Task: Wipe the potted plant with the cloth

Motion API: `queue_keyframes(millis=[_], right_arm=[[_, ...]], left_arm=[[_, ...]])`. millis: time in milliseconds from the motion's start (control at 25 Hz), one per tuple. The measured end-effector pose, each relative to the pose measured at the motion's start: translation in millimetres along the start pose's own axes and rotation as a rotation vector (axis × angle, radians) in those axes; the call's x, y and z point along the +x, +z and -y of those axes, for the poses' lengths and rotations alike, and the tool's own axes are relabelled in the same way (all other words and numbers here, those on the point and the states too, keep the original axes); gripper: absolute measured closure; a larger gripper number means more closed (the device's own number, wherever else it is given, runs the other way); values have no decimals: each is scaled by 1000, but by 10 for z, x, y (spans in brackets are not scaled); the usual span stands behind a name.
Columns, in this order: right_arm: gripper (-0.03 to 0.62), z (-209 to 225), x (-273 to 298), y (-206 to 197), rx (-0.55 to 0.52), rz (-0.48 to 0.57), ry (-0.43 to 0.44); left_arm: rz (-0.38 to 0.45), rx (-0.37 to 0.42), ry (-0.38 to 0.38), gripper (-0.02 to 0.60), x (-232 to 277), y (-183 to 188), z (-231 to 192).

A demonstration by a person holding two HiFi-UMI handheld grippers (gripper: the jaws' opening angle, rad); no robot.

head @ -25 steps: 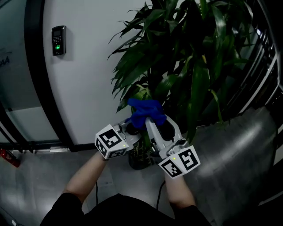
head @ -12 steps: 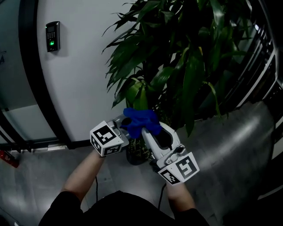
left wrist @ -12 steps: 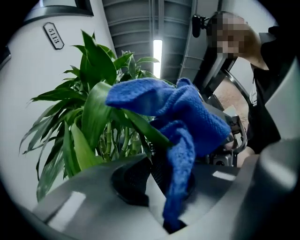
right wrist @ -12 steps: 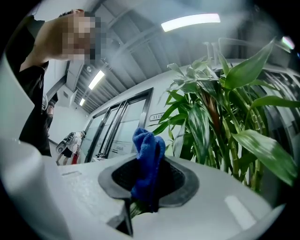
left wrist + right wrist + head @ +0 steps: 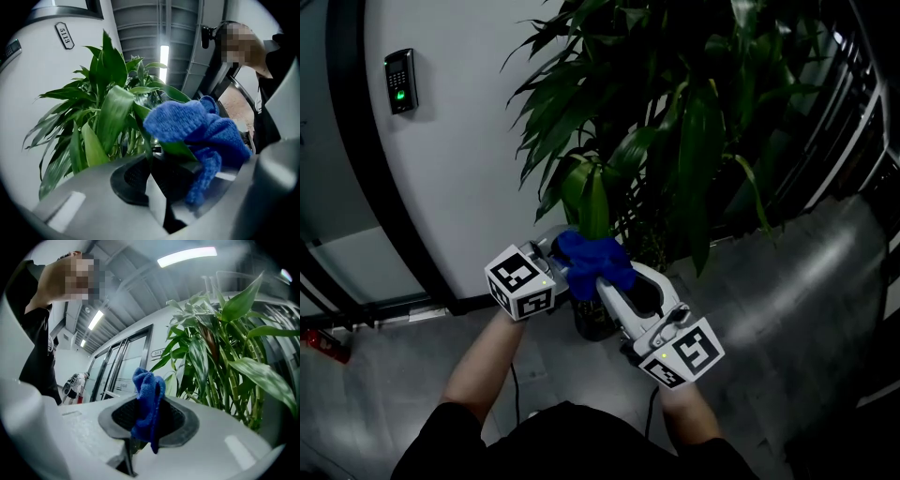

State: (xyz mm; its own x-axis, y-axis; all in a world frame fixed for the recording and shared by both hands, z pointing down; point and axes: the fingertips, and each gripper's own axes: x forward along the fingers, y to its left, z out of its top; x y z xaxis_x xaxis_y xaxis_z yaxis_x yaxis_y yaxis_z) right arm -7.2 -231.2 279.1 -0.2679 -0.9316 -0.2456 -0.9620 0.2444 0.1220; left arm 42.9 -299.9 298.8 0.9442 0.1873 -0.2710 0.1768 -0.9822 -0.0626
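Observation:
A tall potted plant (image 5: 675, 122) with long green leaves stands against the white wall, its dark pot (image 5: 591, 321) just beyond my hands. My right gripper (image 5: 602, 277) is shut on a blue cloth (image 5: 596, 259), which bunches over one upright leaf (image 5: 596, 208). In the right gripper view the cloth (image 5: 148, 397) hangs out of the shut jaws of the right gripper (image 5: 143, 423). My left gripper (image 5: 565, 263) meets it from the left. In the left gripper view the left gripper (image 5: 152, 164) is shut on a narrow leaf (image 5: 143, 126), with the cloth (image 5: 201, 129) draped against it.
A curved white wall (image 5: 459, 169) with a black keypad (image 5: 397, 81) lies left of the plant. Dark railing bars (image 5: 853, 103) run behind the plant at right. Grey floor (image 5: 787, 309) spreads around the pot. A person's forearms (image 5: 483, 361) hold both grippers.
Both grippers and the cloth have come lower, nearer the pot, along the leaf. More of the leaf now stands above the cloth.

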Motion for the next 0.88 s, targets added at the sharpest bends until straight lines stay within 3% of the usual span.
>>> queue_keyframes(millis=[400, 880], right_arm=[[484, -25, -105, -249, 51, -43, 42], [484, -3, -476, -539, 68, -102, 66]], left_arm=[[-13, -11, 5, 575, 5, -34, -93], [-67, -40, 44, 575, -108, -325, -92]])
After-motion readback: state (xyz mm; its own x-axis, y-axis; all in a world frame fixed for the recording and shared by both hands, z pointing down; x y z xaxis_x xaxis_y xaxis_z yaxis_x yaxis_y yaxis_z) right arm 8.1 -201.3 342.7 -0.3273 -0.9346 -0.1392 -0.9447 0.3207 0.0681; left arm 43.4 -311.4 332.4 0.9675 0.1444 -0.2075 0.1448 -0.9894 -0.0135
